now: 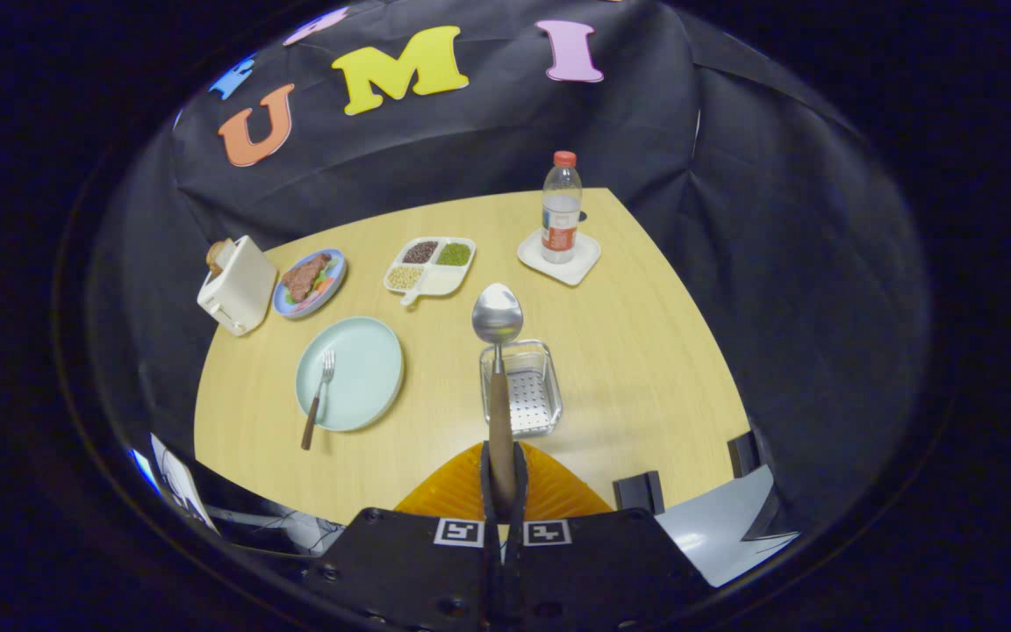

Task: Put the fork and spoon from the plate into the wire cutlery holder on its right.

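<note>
My gripper (502, 478) is shut on the wooden handle of the spoon (498, 351), which points away from me with its metal bowl raised over the far edge of the wire cutlery holder (534, 404). The holder stands on the table just ahead of my fingers, a little to their right. To its left lies the pale green plate (361, 364). The fork (318, 399) with a wooden handle rests on the plate's left part, its handle sticking out over the near rim.
Beyond the plate are a white toaster (238, 285) with bread, a blue plate of food (310, 282), a divided dish of beans (429, 265), and a water bottle (561, 209) on a white coaster (560, 257). An orange ribbed thing (549, 491) lies under my fingers.
</note>
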The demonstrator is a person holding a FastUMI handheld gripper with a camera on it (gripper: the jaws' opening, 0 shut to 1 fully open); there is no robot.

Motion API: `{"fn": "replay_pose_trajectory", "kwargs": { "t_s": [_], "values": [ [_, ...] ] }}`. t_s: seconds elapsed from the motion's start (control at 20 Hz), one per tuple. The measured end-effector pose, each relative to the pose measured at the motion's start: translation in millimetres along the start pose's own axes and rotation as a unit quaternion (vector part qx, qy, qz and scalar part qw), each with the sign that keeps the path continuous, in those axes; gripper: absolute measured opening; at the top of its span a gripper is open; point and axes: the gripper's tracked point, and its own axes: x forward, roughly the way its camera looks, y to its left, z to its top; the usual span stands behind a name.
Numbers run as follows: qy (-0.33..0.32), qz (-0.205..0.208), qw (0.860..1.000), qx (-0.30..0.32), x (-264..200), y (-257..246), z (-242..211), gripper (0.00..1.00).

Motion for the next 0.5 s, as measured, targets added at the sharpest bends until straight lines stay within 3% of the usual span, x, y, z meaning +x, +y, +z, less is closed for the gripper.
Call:
{"fn": "replay_pose_trajectory", "kwargs": {
  "t_s": [0.5],
  "values": [
    [0.037, -0.011, 0.999, 0.001, 25, -9, -33, 0.02]
  ]
}}
